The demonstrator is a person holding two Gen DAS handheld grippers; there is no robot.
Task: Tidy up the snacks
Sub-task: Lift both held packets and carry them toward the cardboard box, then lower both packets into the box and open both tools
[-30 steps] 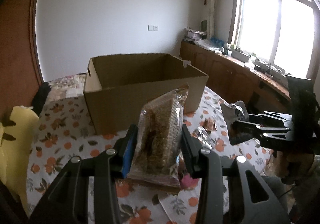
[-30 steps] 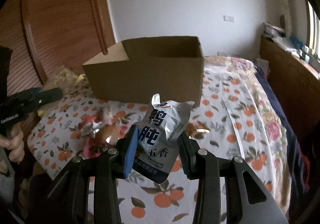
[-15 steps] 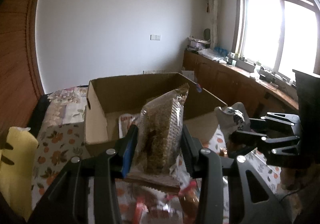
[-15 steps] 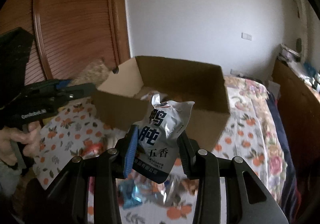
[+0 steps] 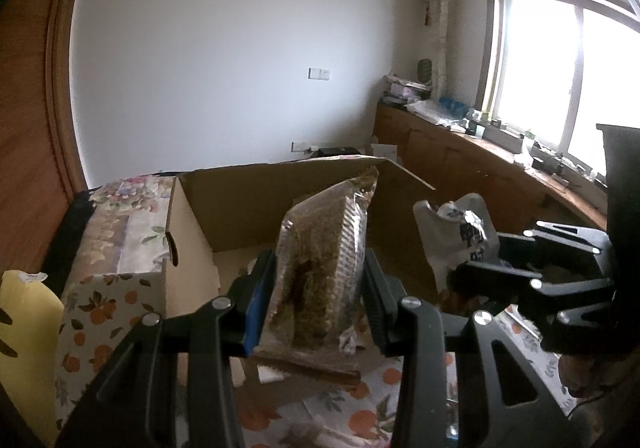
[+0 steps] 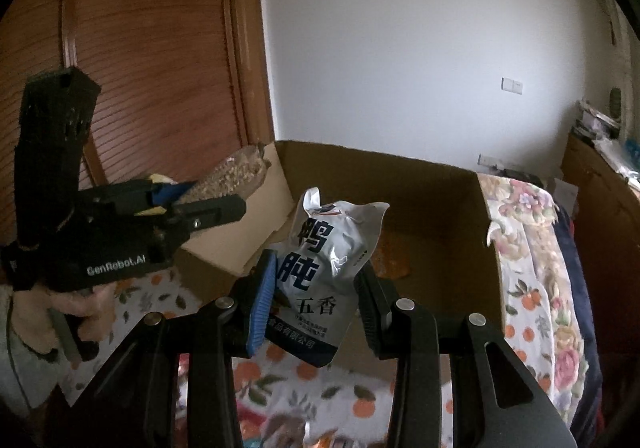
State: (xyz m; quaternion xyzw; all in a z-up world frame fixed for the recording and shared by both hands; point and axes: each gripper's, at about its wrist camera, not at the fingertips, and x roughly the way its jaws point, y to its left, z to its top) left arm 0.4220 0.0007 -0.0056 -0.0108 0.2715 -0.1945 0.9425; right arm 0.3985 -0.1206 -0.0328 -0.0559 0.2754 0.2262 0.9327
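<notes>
My left gripper (image 5: 316,296) is shut on a clear bag of brown grain snack (image 5: 324,260), held upright over the near edge of an open cardboard box (image 5: 192,232). My right gripper (image 6: 316,296) is shut on a silver pouch with dark blue characters (image 6: 324,268), also at the box's (image 6: 440,215) near rim. In the left wrist view the right gripper (image 5: 472,272) shows at the right with its pouch (image 5: 456,232). In the right wrist view the left gripper (image 6: 208,207) shows at the left with its grain bag (image 6: 236,171). An orange packet (image 6: 390,256) lies inside the box.
The box stands on a bed with an orange-print sheet (image 6: 532,312). Loose snack packets (image 6: 288,428) lie blurred on the sheet below the grippers. A yellow cushion (image 5: 24,332) sits at the left, a wooden wardrobe (image 6: 152,59) behind. A hand (image 6: 76,304) holds the left gripper.
Both grippers have moved forward and slightly up with their packets, from well short of the box to over its near rim. The box's inside now shows.
</notes>
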